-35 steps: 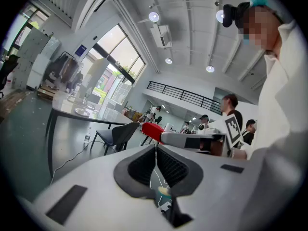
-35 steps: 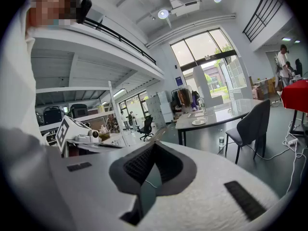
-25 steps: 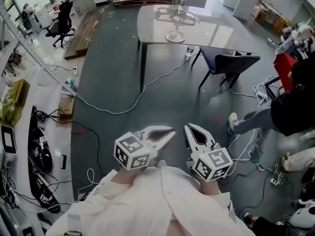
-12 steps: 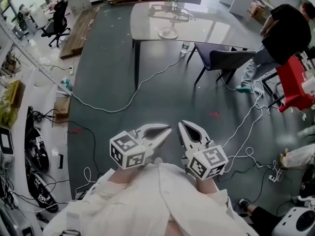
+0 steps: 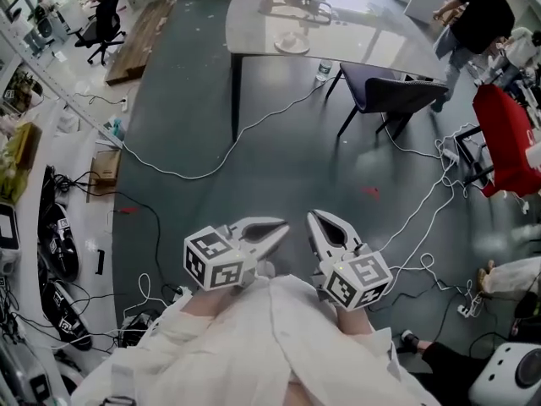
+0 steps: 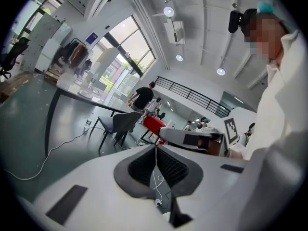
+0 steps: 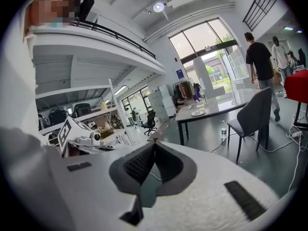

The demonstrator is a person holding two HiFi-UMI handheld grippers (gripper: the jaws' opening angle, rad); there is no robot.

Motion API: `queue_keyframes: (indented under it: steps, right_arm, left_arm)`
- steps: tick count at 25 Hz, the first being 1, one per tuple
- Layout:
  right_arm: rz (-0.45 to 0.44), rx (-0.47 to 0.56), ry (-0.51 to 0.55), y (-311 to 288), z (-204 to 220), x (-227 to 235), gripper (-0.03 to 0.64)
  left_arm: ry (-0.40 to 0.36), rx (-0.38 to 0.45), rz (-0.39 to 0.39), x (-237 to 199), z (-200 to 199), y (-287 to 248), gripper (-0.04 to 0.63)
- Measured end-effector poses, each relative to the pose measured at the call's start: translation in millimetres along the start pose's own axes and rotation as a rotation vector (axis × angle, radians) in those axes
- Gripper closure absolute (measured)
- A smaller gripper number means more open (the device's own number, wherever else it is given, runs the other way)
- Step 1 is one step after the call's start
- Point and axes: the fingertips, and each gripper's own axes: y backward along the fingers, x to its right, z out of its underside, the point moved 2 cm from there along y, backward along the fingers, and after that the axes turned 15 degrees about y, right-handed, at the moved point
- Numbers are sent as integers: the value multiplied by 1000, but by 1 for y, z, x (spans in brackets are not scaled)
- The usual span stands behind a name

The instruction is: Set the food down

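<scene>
We hold both tools low and close to our body, above the white sleeves (image 5: 270, 337) of our coat, with the grey floor (image 5: 254, 142) beneath them. The left claw (image 5: 280, 229) points forward and a little to the right. In its own view the two ribbed pads are pressed together along one thin line, with nothing pinched between them. The right claw (image 5: 316, 223) sits just beside it, apart from it and angled slightly towards it. Its pads also meet tip to tip and grip nothing.

The desk (image 5: 372, 49) stands well away from us at the far end of the room. A pale plate (image 5: 292, 45) rests on its glossy top. Whether the plate carries the food is too small for us to tell, and neither claw is near it. A dark chair (image 5: 393, 96) stands at the desk's near right side, and a small bottle (image 5: 324, 70) stands on the floor beside the chair's leg. A white cable (image 5: 194, 174) snakes across the floor between us and the desk. A person in a black shirt (image 5: 482, 15) stands at the far right.
</scene>
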Motion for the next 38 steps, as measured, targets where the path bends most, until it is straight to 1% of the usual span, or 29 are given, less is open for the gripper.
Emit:
queue_keyframes:
  steps: [6,10,14,20,25,29,32,35,38]
  right_arm:
    - [-28,12,1,-31,-10,16,614]
    - [-19,13,0,-66,-16,35,614]
    - [-3,-3,-8,-111,-30,69,614]
    - [50,27,8,-181,-72,117,614]
    - [70,20,1,-240,-86,148,614]
    - [90,23,6,-278,-101,172,614]
    - [104,25,7,-298,-110,183,614]
    - [117,15,-1,-310,-111,190,614]
    - [123,-14,-23,-314,-104,196,614]
  left_arm:
    - [-5,12,-7,-24,-30,-11,574]
    - [-17,20,-8,-51,-62,-20,574]
    - [-31,12,-3,-82,-111,-35,574]
    - [-66,-4,34,-127,-197,-56,574]
    - [-62,-28,64,-169,-247,-75,574]
    - [-82,-33,79,-196,-285,-85,574]
    - [-77,-32,84,-212,-304,-87,574]
    - [-60,-41,91,-226,-313,-92,574]
    - [-20,-43,101,-234,-314,-98,574]
